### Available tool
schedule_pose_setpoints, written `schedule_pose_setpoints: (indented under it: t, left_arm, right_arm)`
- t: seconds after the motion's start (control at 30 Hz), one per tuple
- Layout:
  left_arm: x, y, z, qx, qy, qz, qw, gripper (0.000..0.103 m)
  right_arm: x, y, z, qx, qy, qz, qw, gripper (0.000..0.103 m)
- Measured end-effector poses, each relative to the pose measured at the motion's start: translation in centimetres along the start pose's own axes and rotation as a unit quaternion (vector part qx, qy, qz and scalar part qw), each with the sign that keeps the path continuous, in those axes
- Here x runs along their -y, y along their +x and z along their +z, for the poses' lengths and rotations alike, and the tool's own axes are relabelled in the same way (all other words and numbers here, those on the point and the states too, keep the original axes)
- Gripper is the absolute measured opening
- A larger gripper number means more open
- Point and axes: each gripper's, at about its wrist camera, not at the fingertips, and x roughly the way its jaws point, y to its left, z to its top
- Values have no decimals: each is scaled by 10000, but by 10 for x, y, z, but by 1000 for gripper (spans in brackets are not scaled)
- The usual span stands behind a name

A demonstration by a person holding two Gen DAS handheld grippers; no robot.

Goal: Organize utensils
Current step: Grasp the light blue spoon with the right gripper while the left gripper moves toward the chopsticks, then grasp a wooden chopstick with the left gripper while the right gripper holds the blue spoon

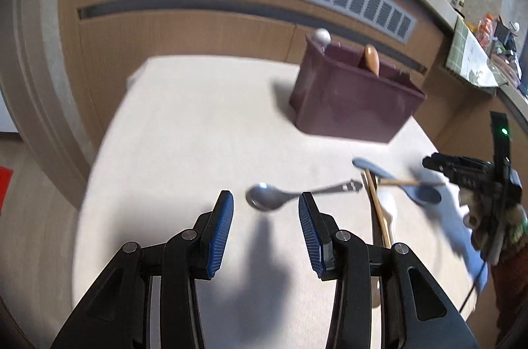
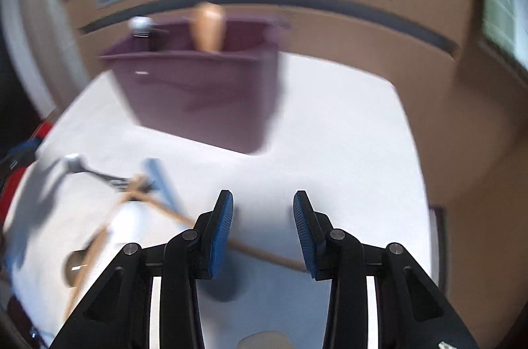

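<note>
Two handheld grippers are hovering over a pale table [image 1: 184, 131], each seen from its own wrist camera. The left gripper [image 1: 266, 207] is pointing down at a metal spoon [image 1: 283, 196] lying just beyond its fingertips; its blue-padded jaws are standing apart with nothing between them. The right gripper [image 2: 263, 207] is also standing open and holding nothing, and is aiming at bare tabletop, with a wooden stick [image 2: 264, 253] crossing low between its jaws without touching the pads. At the far side of the table a dark purple bin [image 1: 349, 98] is standing upright, divided into compartments. Two things are already sticking up out of it: a white round-headed piece [image 1: 321, 36] at its left end and a wooden spoon [image 1: 372, 59] nearer the middle. To the right of the metal spoon, a loose heap is still waiting: a blue spoon [image 1: 396, 180], wooden chopsticks [image 1: 379, 210] and a white spoon [image 1: 387, 207], overlapping one another. Judging from this, the sorting is partly done, with several utensils left to be picked up and placed in the bin.
</note>
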Motion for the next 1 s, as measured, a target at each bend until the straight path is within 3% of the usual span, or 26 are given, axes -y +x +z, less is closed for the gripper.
schedule_pose_setpoints:
  t: [0.1, 0.2, 0.47, 0.57, 0.73, 0.77, 0.87, 1.0]
  left_arm:
    - [2, 6, 0, -132, -18, -52, 9999, 42]
    - [5, 12, 4, -255, -73, -104, 9996, 42]
    - [9, 12, 5, -299, -102, -105, 9994, 42]
    - [5, 11, 5, -315, -144, -51, 9994, 42]
    - [1, 11, 3, -357, -206, -43, 9991, 42]
    - [1, 11, 3, -364, -208, -50, 9991, 42]
    - [1, 11, 1, -385, -206, -77, 9990, 42]
    - [5, 13, -1, -452, -198, -173, 9986, 42]
  right_arm:
    - [23, 12, -7, -250, 426, 80, 9987, 36]
    - [25, 10, -20, -389, 610, 460, 9963, 37]
    - [-29, -19, -43, -435, -287, 1300, 9901, 37]
    - [-51, -28, -40, -300, -698, 1296, 9887, 36]
    - [-71, -31, -25, -35, -860, 1146, 9897, 36]
    - [-76, -29, -23, -21, -870, 1148, 9896, 35]
    - [-93, -24, -17, -41, -1093, 1055, 9884, 16]
    - [-96, -4, -7, -129, -984, 939, 9906, 14]
